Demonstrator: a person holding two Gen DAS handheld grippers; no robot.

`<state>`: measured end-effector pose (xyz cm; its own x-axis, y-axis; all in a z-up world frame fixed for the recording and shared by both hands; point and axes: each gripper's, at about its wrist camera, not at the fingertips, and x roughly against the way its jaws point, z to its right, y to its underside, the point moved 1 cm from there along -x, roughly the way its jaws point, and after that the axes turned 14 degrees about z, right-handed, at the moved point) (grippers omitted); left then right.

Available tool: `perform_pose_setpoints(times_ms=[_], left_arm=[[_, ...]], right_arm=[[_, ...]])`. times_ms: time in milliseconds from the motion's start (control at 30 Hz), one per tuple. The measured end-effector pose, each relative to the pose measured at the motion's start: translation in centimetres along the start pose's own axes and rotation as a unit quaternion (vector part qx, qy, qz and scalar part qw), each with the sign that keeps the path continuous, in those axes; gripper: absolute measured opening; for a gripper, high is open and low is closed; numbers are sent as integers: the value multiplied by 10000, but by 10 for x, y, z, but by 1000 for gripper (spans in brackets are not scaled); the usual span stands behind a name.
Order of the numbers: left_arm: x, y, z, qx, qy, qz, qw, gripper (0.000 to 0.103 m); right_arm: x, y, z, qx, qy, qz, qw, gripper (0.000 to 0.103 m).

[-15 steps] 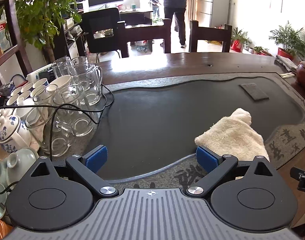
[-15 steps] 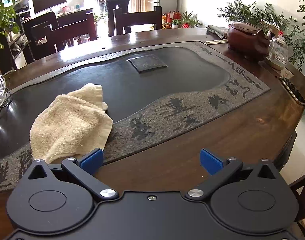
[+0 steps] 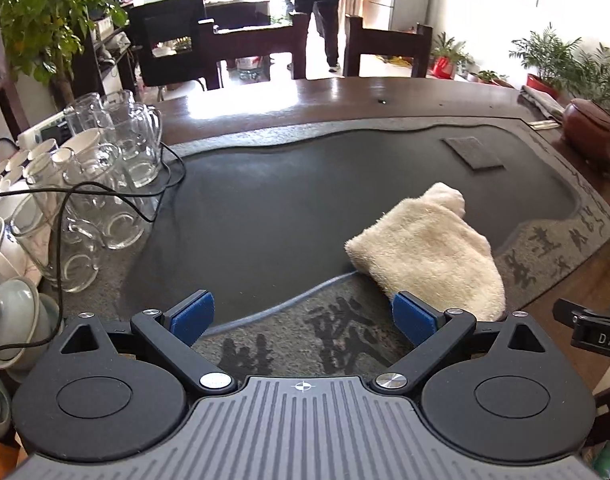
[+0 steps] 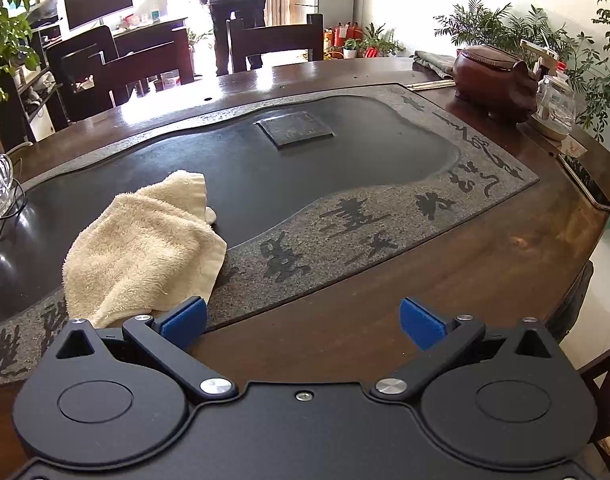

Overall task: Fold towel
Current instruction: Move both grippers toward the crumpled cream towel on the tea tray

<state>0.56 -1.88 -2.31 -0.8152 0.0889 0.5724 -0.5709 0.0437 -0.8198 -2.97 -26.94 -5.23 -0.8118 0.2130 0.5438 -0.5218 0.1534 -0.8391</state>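
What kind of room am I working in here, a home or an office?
Probably an office tea room. A carved stone tea tray is set on a big wooden table, glass pitchers and teacups stand beside it, and a desk with a monitor is behind.

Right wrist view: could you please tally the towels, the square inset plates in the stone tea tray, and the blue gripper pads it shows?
cream towel: 1
square inset plate: 1
blue pads: 2
Total: 4
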Motion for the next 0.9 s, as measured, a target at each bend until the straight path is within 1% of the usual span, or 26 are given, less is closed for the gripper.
perform_pose_setpoints(times_ms=[100, 267, 533, 767, 900], left_arm=[[0, 0, 2, -35, 7, -58, 10000, 97], [2, -1, 5, -71, 121, -117, 9998, 97], [1, 2, 12, -184, 142, -152, 9996, 97], [-1, 5, 14, -98, 331, -220, 9992, 97], [0, 5, 17, -112, 349, -207, 9991, 97]], right_arm=[[0, 0, -2, 10, -13, -22, 10000, 103], [1, 1, -4, 27, -48, -28, 10000, 103], [2, 1, -10, 88, -97, -35, 9999, 103], [3, 3, -12, 100, -130, -62, 9998, 103], [4, 3, -13, 107, -147, -60, 9998, 103]])
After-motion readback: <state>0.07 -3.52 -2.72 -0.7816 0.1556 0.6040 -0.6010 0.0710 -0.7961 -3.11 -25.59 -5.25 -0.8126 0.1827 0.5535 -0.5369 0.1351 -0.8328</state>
